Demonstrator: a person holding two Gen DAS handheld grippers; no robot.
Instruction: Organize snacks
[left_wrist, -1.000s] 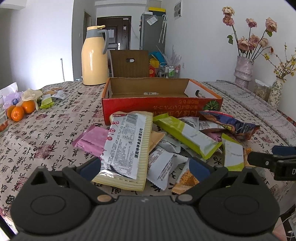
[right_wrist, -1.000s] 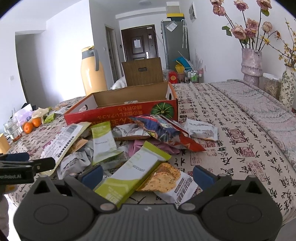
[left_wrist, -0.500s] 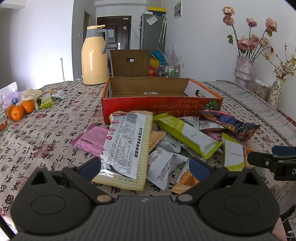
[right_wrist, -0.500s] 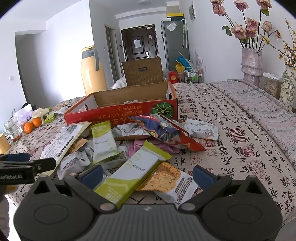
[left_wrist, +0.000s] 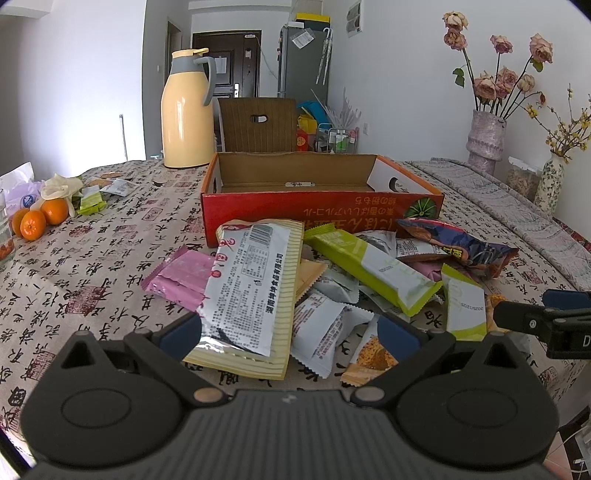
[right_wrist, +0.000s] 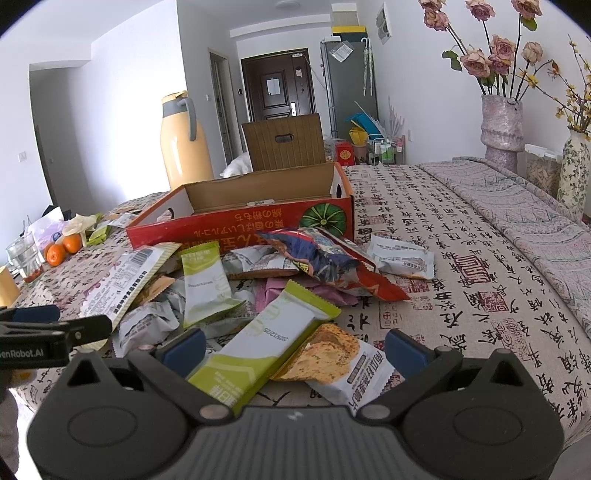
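Note:
A heap of snack packets lies on the patterned tablecloth in front of an open red cardboard box (left_wrist: 321, 212) (right_wrist: 236, 225). A large striped yellow packet with a silver label (left_wrist: 251, 291) lies nearest my left gripper (left_wrist: 288, 332), which hangs open just in front of the heap, nothing held. Beside it lie pink packets (left_wrist: 181, 275), a long green bar (left_wrist: 373, 267) and a dark crisp bag (left_wrist: 458, 245). My right gripper (right_wrist: 295, 345) is open too, its fingers either side of a green bar (right_wrist: 266, 341) and an orange-and-white packet (right_wrist: 340, 363), without touching them.
A yellow thermos jug (left_wrist: 188, 110) stands behind the box on the left. Oranges (left_wrist: 37, 219) and small wrappers sit at the far left edge. Two vases with flowers (left_wrist: 485, 140) stand at the right by the wall. A chair back (left_wrist: 256, 123) rises behind the box.

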